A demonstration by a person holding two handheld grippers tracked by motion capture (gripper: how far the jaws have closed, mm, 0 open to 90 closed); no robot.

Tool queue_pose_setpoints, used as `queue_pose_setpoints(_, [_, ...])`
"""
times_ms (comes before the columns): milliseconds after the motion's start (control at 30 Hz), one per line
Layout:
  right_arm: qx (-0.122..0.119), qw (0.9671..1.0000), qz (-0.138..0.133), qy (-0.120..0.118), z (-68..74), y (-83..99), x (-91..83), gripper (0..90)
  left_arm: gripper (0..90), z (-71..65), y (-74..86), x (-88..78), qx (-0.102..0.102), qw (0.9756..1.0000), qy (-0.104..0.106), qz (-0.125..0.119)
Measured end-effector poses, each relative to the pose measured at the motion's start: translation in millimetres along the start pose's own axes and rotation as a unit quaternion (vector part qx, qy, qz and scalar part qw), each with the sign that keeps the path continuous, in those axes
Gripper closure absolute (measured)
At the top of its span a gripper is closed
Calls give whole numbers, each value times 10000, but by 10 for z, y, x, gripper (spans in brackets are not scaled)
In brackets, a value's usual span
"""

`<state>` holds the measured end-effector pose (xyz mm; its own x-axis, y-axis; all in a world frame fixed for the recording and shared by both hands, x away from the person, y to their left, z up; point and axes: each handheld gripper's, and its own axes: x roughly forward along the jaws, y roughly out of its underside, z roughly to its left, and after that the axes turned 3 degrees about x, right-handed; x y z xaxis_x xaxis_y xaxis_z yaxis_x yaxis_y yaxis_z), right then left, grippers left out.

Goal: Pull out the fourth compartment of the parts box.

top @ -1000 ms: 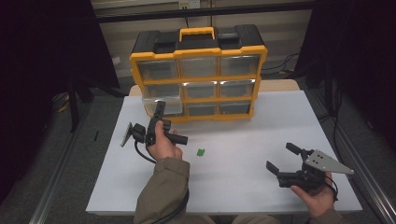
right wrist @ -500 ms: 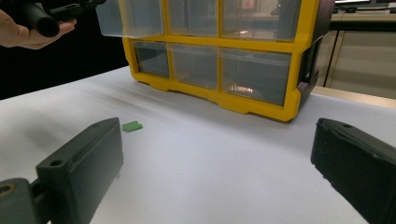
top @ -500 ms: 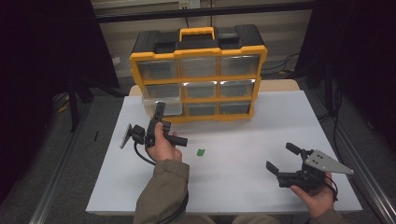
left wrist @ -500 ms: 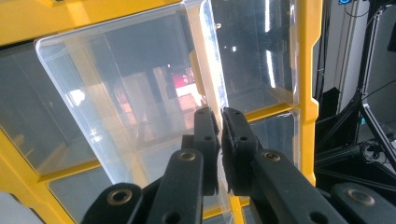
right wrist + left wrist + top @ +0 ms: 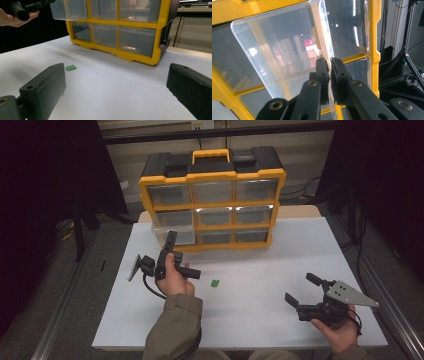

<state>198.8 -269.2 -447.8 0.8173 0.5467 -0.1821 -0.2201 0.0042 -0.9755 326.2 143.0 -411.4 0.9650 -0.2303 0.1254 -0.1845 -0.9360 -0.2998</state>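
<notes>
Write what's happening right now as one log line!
left gripper: shut on clear drawer edge | drawer: partly out of yellow organizer | right gripper: open, empty | green piece: on table

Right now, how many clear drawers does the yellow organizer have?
9, in three rows of three in the yellow organizer: eight sit flush, and the bottom-left drawer is pulled out, with the left tongs closed on its front edge.
</notes>
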Motion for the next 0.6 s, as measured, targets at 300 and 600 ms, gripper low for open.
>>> queue_pose_setpoints(300, [-13,10000,-11,-2,2,1,2,22,852,-1,-5,-37,51,10000,-8,52])
queue_pose_setpoints(600, [-36,10000,-2,5,2,1,7,22,852,12,-7,-73,82,9999,19,86])
